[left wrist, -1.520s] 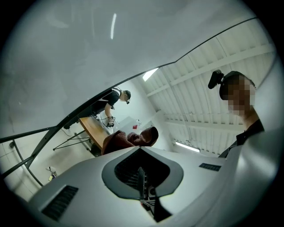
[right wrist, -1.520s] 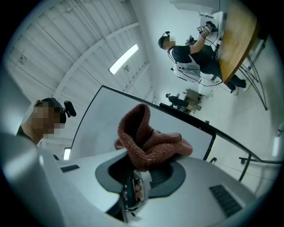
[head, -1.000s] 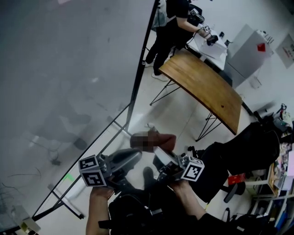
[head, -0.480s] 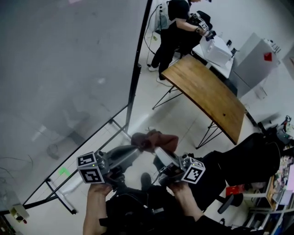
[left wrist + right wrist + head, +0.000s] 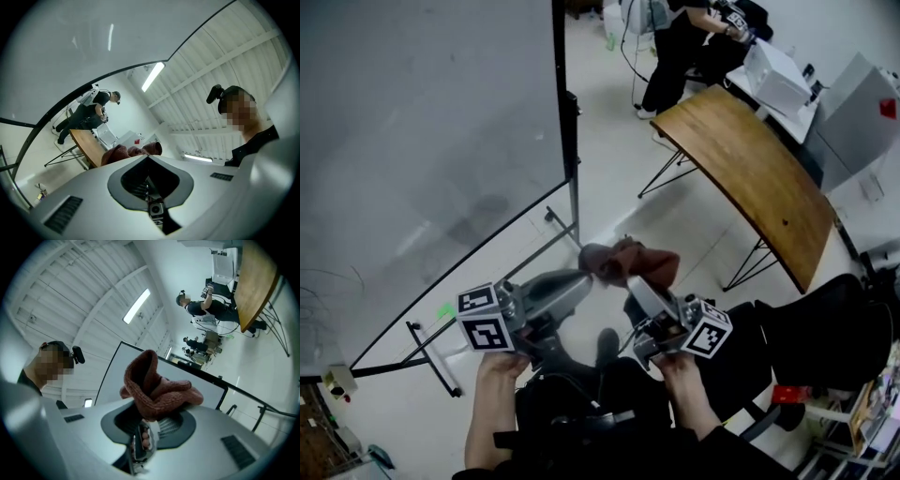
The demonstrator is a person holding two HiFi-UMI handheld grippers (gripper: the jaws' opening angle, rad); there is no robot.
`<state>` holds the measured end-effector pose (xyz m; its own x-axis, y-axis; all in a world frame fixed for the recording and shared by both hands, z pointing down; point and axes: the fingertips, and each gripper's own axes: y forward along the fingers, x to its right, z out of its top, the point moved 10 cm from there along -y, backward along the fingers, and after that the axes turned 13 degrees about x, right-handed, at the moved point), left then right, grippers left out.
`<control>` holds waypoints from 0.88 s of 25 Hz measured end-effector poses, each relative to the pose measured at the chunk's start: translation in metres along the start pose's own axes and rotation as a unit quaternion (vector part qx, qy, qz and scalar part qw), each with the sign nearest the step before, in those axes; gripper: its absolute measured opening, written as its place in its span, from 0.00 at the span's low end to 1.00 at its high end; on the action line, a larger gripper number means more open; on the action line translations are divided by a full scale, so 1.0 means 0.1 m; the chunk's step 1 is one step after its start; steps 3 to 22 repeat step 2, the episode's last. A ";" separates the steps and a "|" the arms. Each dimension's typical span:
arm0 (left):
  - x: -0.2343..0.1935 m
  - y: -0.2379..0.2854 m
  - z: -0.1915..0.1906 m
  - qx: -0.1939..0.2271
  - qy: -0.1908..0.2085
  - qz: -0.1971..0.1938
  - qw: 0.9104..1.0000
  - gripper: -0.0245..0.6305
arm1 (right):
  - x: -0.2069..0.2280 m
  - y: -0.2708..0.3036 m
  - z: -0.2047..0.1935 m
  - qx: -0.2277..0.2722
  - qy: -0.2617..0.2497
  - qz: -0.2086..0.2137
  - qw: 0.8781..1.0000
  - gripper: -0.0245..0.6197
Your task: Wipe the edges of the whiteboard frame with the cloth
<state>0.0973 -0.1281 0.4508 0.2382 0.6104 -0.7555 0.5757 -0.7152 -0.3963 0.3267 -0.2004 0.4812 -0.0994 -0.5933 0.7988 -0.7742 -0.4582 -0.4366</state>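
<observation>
Your right gripper [image 5: 639,292] is clamped on the cloth [image 5: 628,262]. Left gripper [image 5: 581,278] jaws are closed, tips touching it. The whiteboard frame [image 5: 559,94] edge is far-left, apart, running near-to-far. Left gripper's nearer.

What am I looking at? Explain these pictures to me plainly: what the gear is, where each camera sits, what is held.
A person carries two hand-held two-jaw grippers. The head view looks down from a camera on their head. It shows the left gripper, the right gripper, a whiteboard with a dark frame, and a wooden table. The other two views come from cameras riding on the grippers, looking along the jaws. The right gripper is shut on a reddish cloth. The left gripper's jaws look together, with the cloth just past their tips.
</observation>
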 end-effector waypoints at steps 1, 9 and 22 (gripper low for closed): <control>-0.01 0.05 -0.05 0.000 0.000 0.003 1.000 0.03 | 0.04 -0.04 0.06 -0.002 0.001 0.001 1.000 0.17; -0.02 0.10 -0.10 0.000 0.001 0.006 1.000 0.03 | 0.08 -0.08 0.11 -0.005 0.002 0.001 1.000 0.17; -0.02 0.10 -0.10 0.000 0.001 0.006 1.000 0.03 | 0.08 -0.08 0.11 -0.005 0.002 0.001 1.000 0.17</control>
